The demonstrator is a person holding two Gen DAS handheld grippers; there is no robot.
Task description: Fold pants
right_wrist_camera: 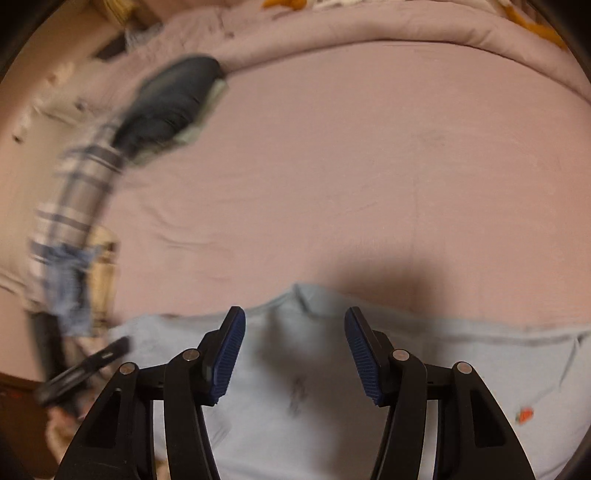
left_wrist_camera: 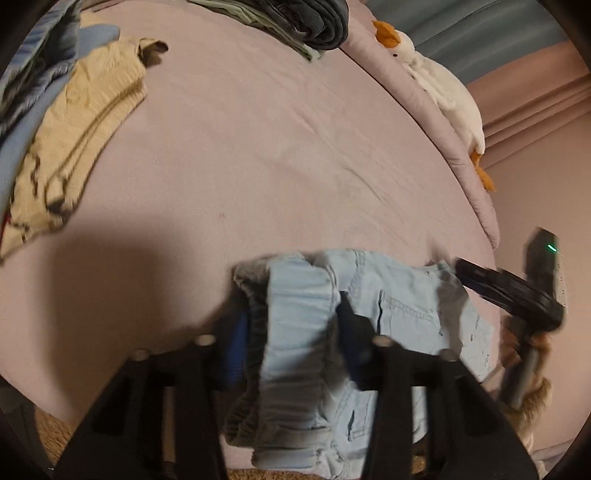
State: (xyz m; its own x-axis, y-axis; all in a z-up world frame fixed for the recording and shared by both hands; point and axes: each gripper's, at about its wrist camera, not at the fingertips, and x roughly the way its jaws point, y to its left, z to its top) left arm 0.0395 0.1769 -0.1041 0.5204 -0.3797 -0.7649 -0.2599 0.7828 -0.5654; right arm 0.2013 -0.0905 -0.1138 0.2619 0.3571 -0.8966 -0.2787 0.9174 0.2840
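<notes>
A: Left wrist view first. One pair of pale blue pants [left_wrist_camera: 369, 314] lies bunched at the near edge of the pink bed [left_wrist_camera: 258, 155], and your left gripper [left_wrist_camera: 291, 332] is clamped on a thick fold of them.

B: Around it?

A: One yellow garment [left_wrist_camera: 81, 136] far left, one folded stack [left_wrist_camera: 303, 26] at the top, one plush duck [left_wrist_camera: 443, 88] along the rolled quilt. Your right gripper [left_wrist_camera: 517, 295] blurs past at the right.

B: Right wrist view?

A: Your right gripper [right_wrist_camera: 295, 332] is released, both blue pads [right_wrist_camera: 229, 354] bare, hanging over the pants [right_wrist_camera: 303, 398]. One dark folded stack [right_wrist_camera: 173, 99] up left, one plaid cloth [right_wrist_camera: 81, 192] smeared beside it.
</notes>
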